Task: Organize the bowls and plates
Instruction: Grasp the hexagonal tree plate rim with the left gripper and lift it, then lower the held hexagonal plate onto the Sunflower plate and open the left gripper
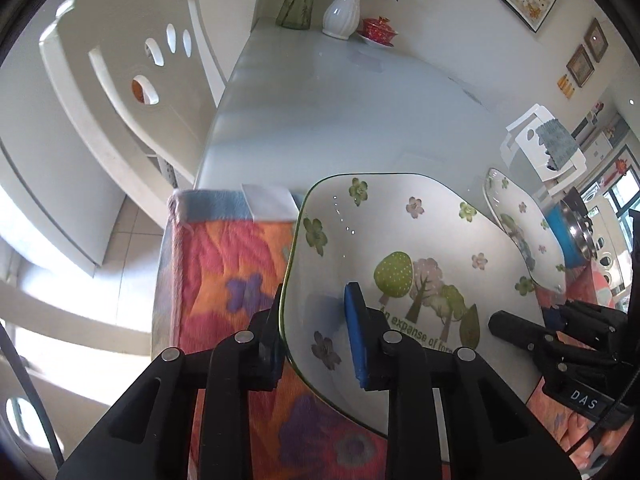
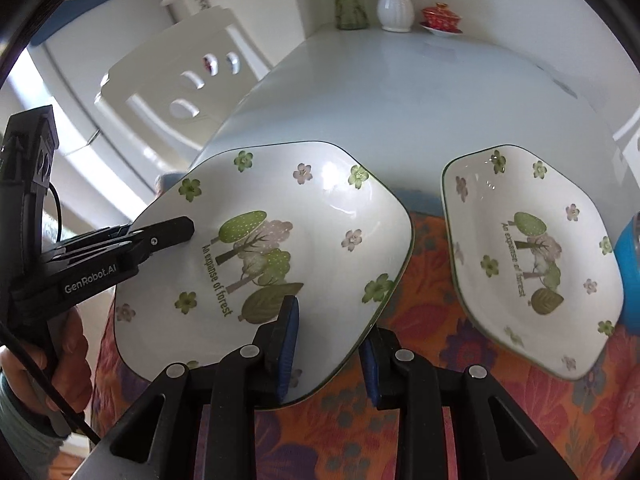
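Note:
A large white plate with trees and flowers (image 1: 404, 248) (image 2: 280, 240) is held just above the flowered cloth (image 1: 224, 272) at the table's near end. My left gripper (image 1: 316, 332) is shut on its left rim, one blue pad inside, one under. It also shows in the right wrist view (image 2: 168, 236). My right gripper (image 2: 328, 348) is shut on the plate's near right rim and shows in the left wrist view (image 1: 520, 326). A second, smaller matching plate (image 2: 532, 256) (image 1: 520, 232) lies on the cloth to the right.
A grey table (image 2: 420, 96) stretches away, with a white vase (image 2: 395, 2), a glass vase (image 2: 350, 4) and a red lidded cup (image 2: 442, 18) at its far end. A white chair (image 1: 132, 76) stands at the left. A blue object (image 2: 628, 276) lies right of the small plate.

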Demonstrator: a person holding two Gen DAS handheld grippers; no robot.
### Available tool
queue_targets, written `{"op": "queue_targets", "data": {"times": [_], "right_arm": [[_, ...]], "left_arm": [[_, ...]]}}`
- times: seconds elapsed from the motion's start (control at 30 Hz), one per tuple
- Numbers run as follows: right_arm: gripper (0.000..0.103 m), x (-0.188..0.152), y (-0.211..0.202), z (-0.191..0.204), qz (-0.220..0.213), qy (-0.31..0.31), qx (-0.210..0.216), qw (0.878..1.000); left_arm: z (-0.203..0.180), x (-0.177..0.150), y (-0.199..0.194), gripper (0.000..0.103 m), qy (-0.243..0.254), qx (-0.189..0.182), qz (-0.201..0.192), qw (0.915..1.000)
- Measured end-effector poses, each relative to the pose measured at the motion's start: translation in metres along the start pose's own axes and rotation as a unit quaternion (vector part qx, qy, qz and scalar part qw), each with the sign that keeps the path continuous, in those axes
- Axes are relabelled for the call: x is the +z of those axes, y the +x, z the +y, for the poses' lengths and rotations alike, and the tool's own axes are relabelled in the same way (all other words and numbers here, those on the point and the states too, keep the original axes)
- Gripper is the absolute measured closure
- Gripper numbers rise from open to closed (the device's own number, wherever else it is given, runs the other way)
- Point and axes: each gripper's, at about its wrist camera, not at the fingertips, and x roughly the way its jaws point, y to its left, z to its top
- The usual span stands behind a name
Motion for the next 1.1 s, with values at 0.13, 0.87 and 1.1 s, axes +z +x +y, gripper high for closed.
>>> {"op": "queue_targets", "data": {"times": [0.13,0.87,1.1], "right_arm": [[0.076,-0.014,-0.019,0.009,-0.005,-0.003,0.005,1.000],[0.075,-0.190,-0.144,0.008,0.014,-0.008,-0.020,1.000],[0.075,-0.230,-0.141,0.001,0.039,-0.018,-0.020,0.999]], "left_arm": [[-0.012,-0.015,-0.025,0.080,0.011,0.005,-0.012,0.9998],[-0.112,-0.181,-0.118,0.080,0.030,-0.008,0.025,0.9992],[-0.121,-0.218,-0.121,0.080,0.013,0.003,0.036,0.9993]]}}
